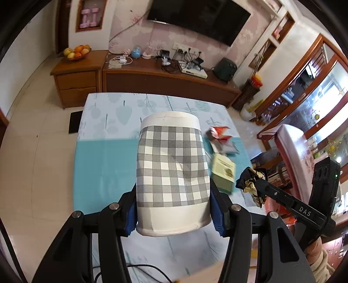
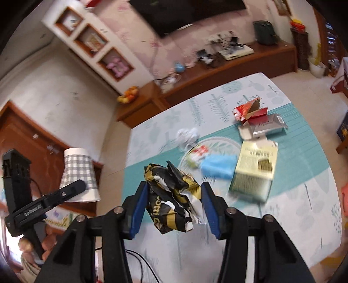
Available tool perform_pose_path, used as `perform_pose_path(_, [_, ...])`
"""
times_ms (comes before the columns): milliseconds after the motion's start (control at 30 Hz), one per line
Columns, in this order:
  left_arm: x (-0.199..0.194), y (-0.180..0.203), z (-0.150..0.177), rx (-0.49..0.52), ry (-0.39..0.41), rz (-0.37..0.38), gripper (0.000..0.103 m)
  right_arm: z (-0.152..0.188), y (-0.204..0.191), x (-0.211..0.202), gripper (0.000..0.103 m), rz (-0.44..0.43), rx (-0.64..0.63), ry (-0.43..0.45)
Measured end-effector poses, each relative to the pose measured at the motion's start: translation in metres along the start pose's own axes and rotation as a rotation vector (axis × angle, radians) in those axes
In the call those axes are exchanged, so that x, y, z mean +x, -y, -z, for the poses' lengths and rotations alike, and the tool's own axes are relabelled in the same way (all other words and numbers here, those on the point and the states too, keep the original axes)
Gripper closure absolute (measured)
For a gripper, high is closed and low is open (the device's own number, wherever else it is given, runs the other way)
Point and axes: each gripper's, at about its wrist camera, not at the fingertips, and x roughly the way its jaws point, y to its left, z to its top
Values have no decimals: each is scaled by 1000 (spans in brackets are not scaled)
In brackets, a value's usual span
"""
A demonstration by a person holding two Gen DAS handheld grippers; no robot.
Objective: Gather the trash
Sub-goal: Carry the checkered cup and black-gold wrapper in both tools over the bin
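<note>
We noted left gripper (image 1: 174, 209) clamped on checked cup (image 1: 173, 172) above table (image 1: 104, 156), right gripper (image 2: 174, 209) pinching crumpled wrapper (image 2: 174, 196) in the air, boxes (image 2: 254, 167) and scraps on table below.

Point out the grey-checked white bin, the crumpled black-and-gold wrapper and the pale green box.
Grey-checked white bin (image 1: 173, 167): left wrist view, middle of its checked side.
Crumpled black-and-gold wrapper (image 2: 171, 198): right wrist view, centre of the crumple.
Pale green box (image 2: 253, 169): right wrist view, printed top face.

wall tv (image 1: 199, 19), wood sideboard (image 1: 165, 81), tiled floor (image 1: 41, 156)
</note>
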Motion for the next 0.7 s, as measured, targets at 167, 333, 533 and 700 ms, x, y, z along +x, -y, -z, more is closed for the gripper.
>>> perform_pose_path(167, [-44, 27, 86, -42, 39, -26, 50, 55, -3, -50, 55, -82, -84, -11])
perform_pose_path(333, [-64, 45, 172, -100, 11, -48, 50, 121, 4, -77, 55, -100, -123, -82])
perform_pose_path(533, [-71, 65, 253, -60, -62, -109, 50, 185, 24, -95, 55, -117, -70, -147])
perform_pose_path(700, [-59, 69, 293, -14, -139, -125, 50, 229, 45, -92, 55, -105, 4, -198])
